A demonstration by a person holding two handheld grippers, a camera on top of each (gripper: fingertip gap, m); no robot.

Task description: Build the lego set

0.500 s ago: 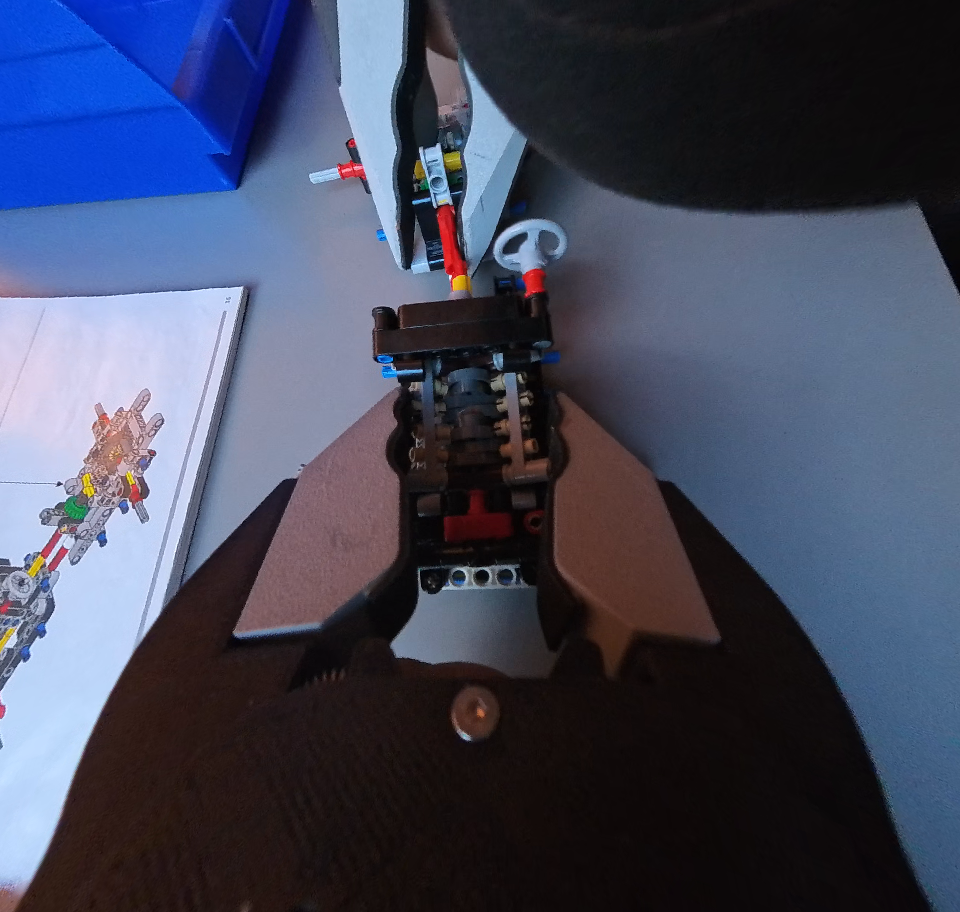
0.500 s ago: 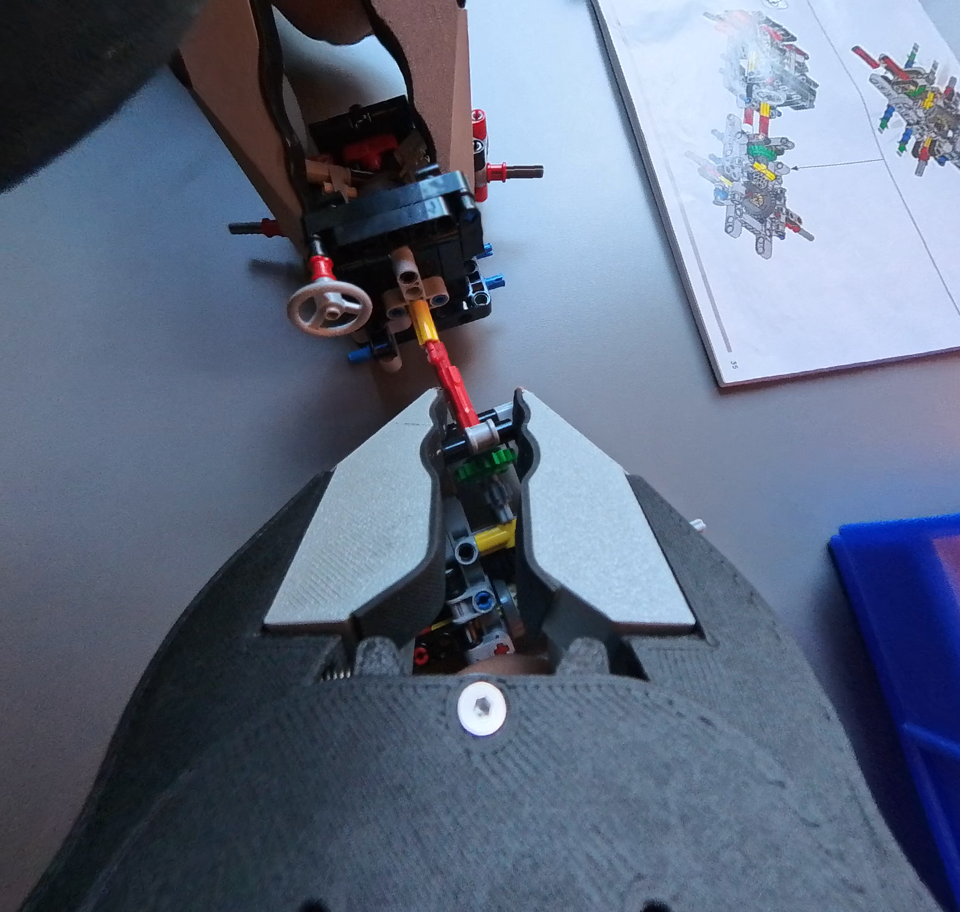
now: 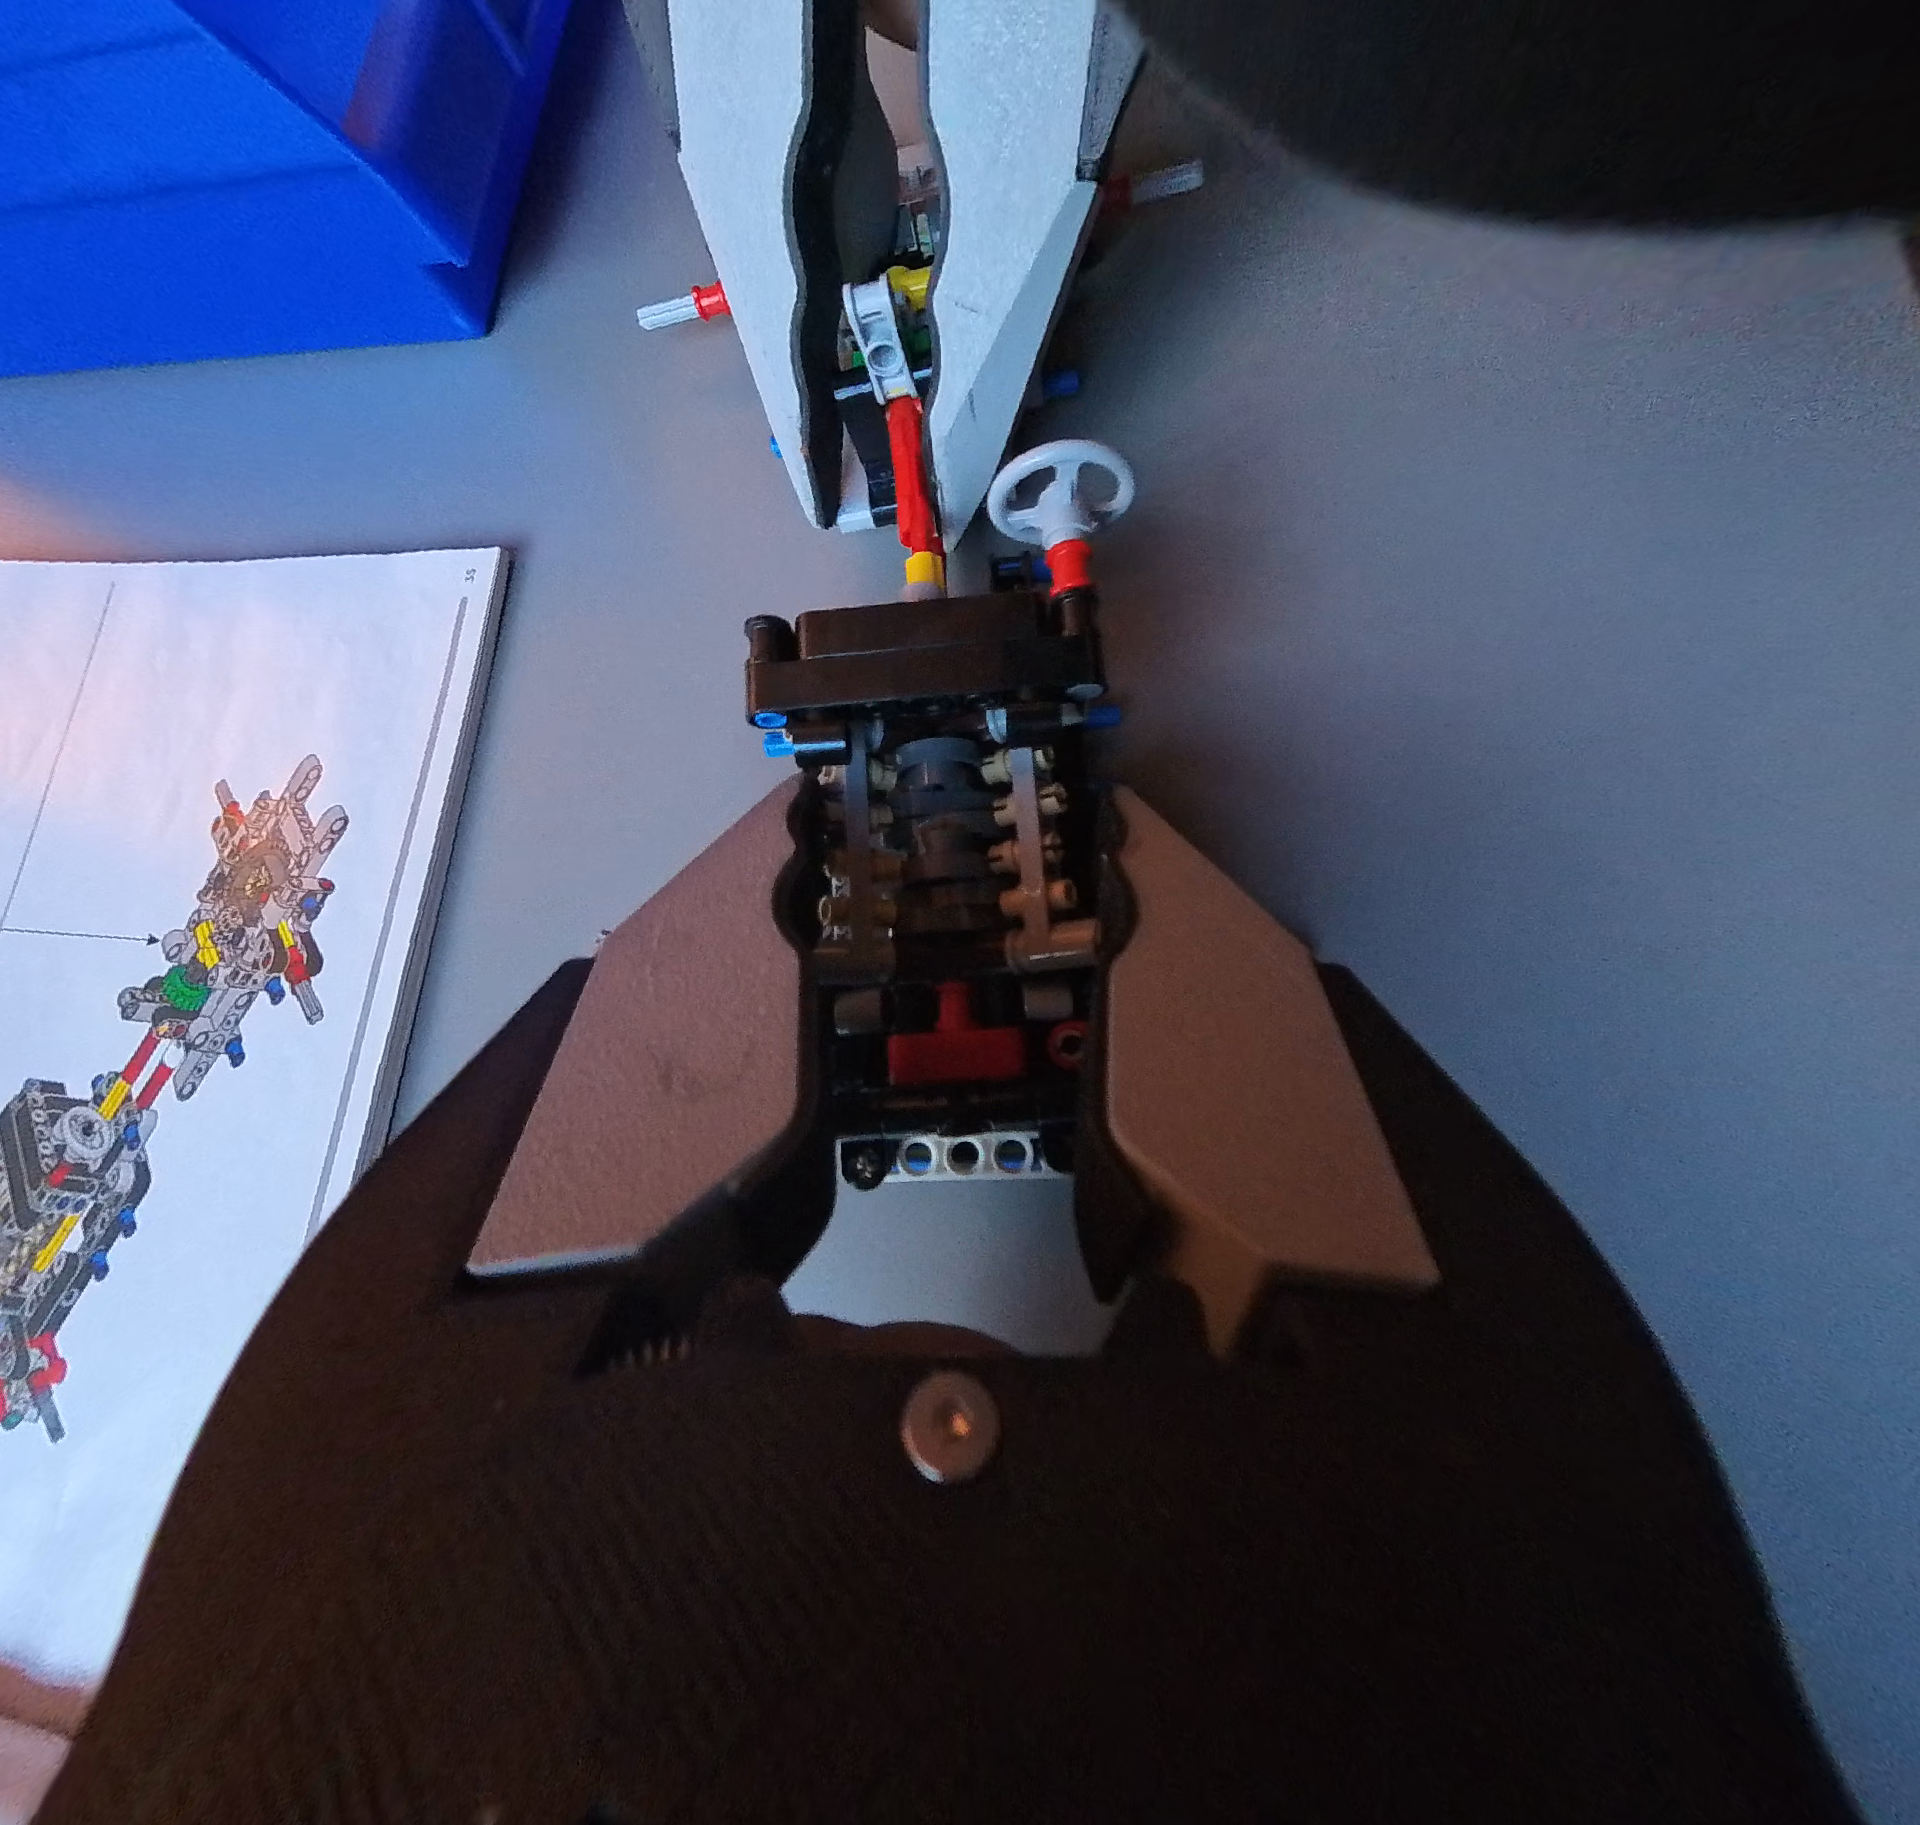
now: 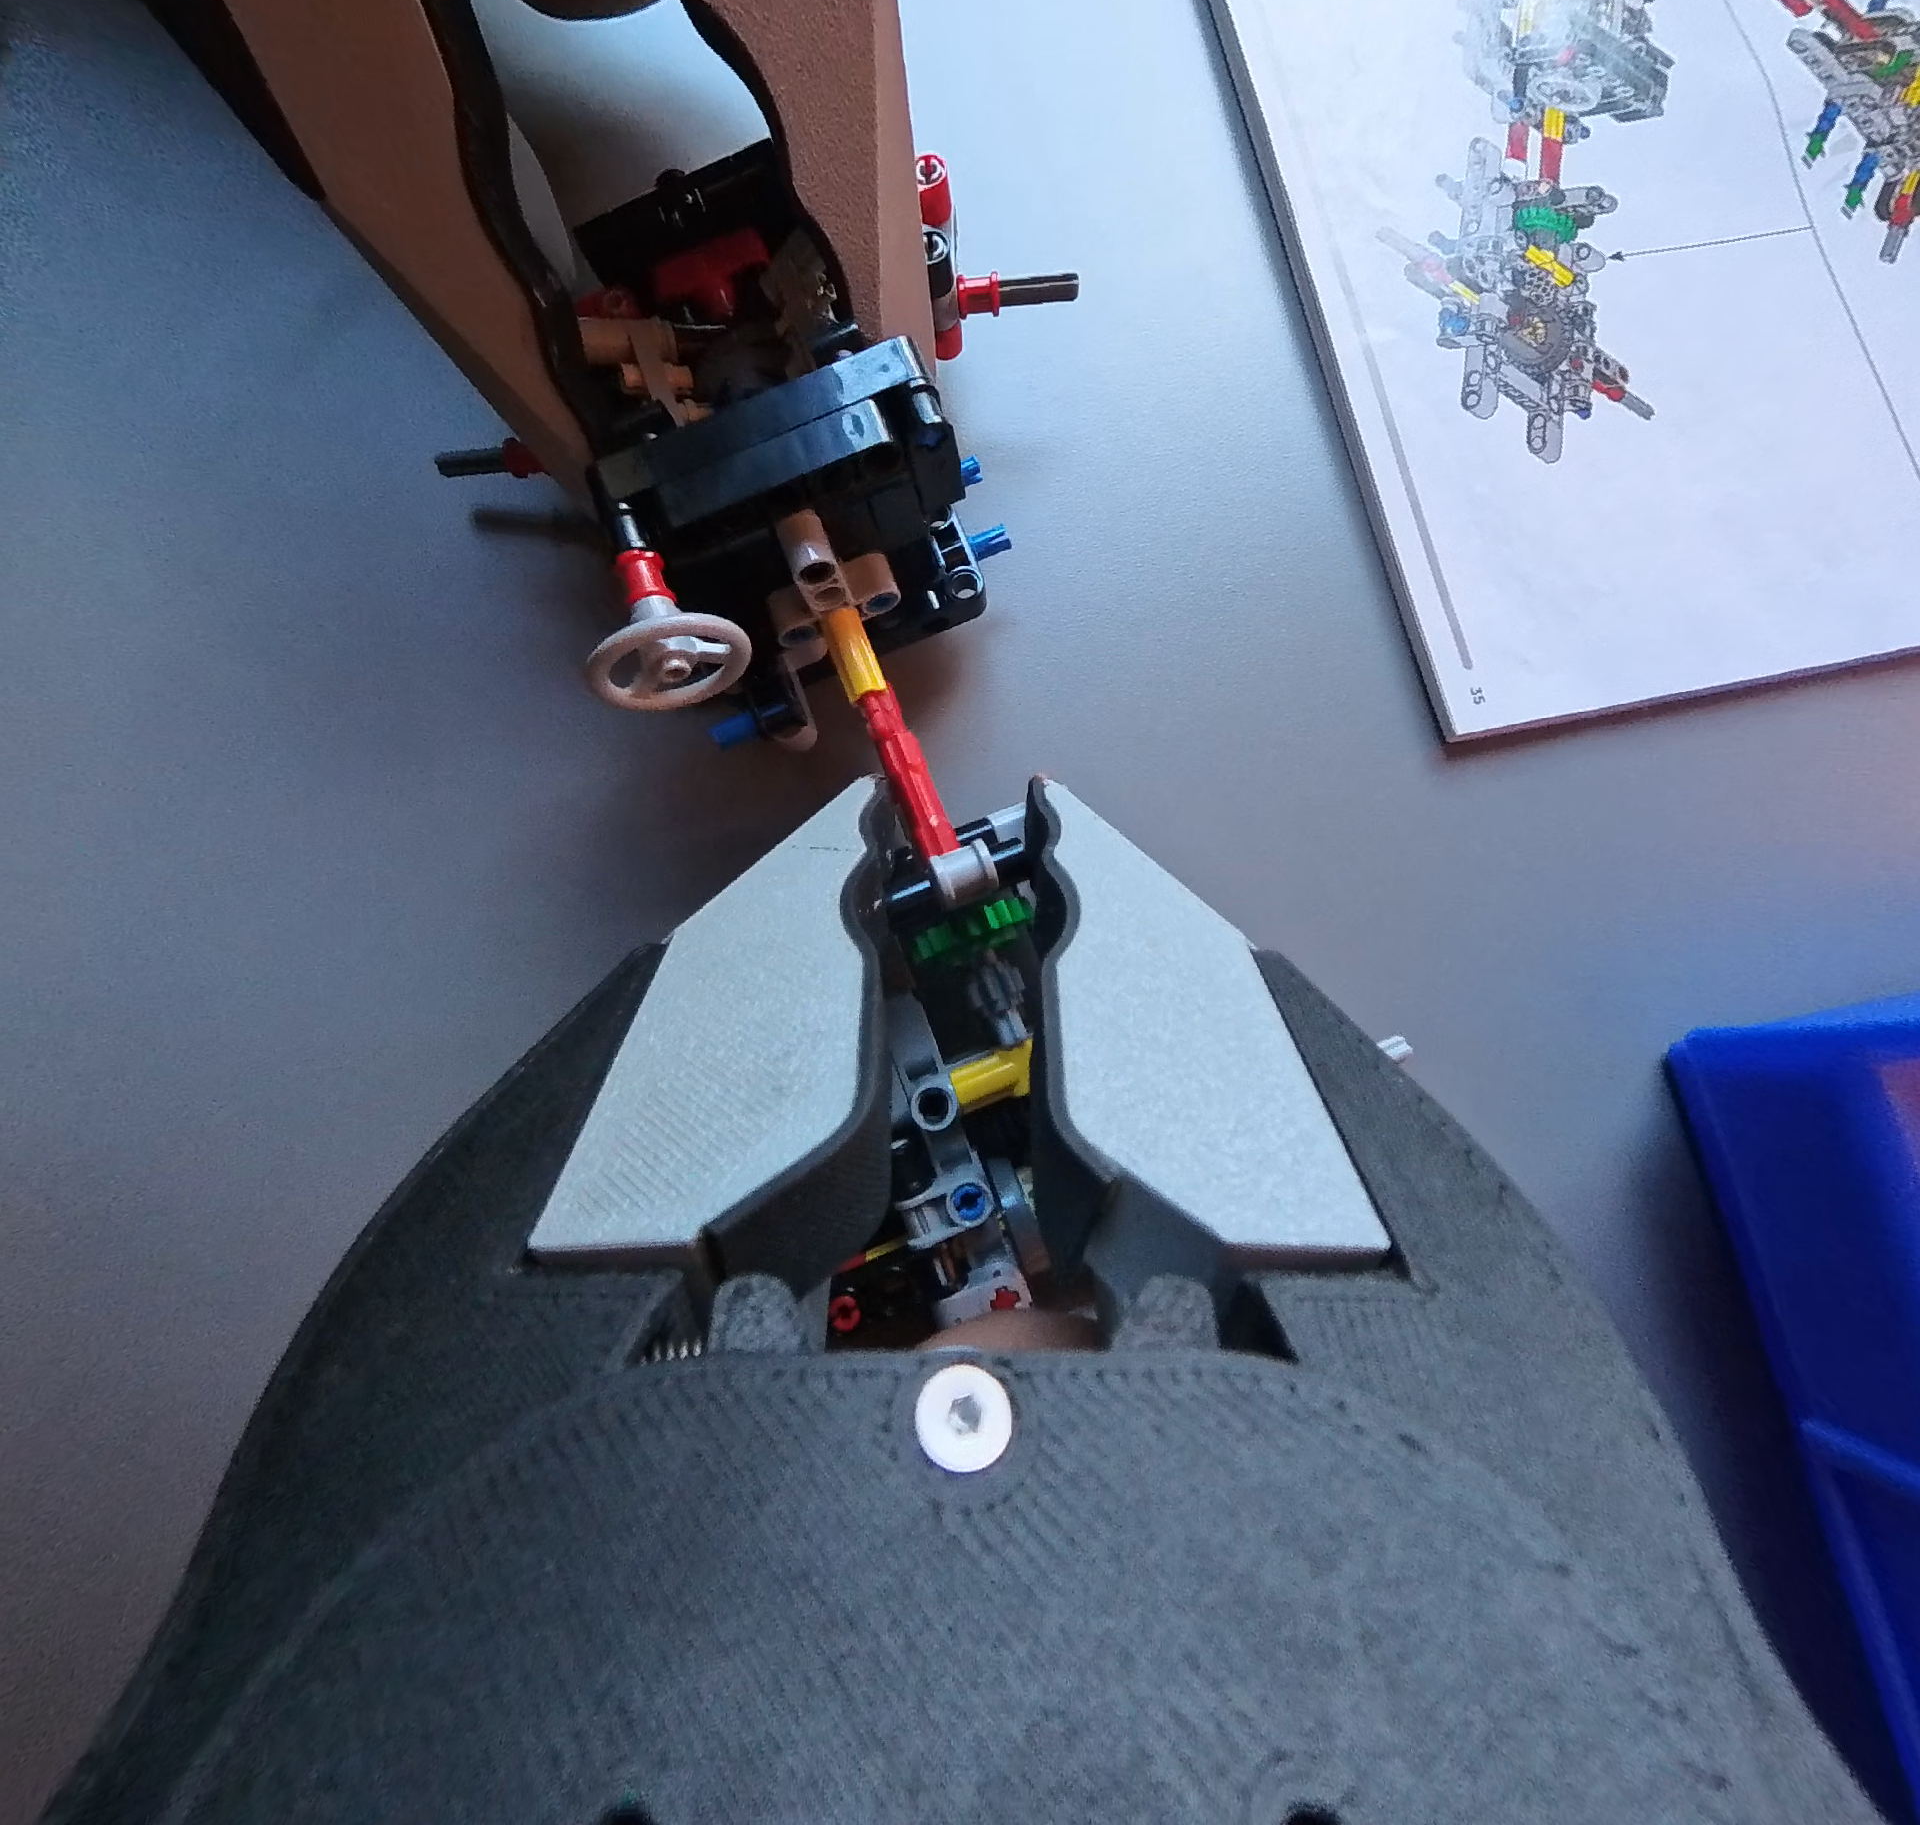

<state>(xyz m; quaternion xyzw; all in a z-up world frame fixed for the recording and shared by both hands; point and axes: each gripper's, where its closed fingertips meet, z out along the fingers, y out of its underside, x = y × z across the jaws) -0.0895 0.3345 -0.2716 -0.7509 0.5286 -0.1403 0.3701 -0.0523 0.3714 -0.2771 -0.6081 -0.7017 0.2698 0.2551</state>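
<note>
Plastic everywhere on this matte grey tabletop (image 4: 260, 840): two halves of a toy-brick chassis meet nose to nose. The left gripper (image 3: 951, 840), with tan wedge-shaped fingers and wavy black pads, pinches a boxy black brick-built gearbox block (image 3: 935, 674) from both sides; its studded beams, tan connectors and a red lever piece sit between the pads. A small white spoked steering wheel (image 3: 1060, 492) on a red bush pokes up from the block's far corner. The right gripper (image 4: 951, 840), grey-fingered with the same scalloped pads, squeezes a narrower grey and black brick-built frame (image 4: 945, 1110) carrying a green gear and a yellow pin. A slim red ribbed axle (image 4: 909, 773), tipped by a glossy yellow sleeve, bridges from that frame into the gearbox block, tilted slightly. Beside them lies an open white paper instruction booklet (image 4: 1662, 580) with printed diagrams, and a glossy blue plastic storage bin (image 3: 208, 165) stands farther off.
</note>
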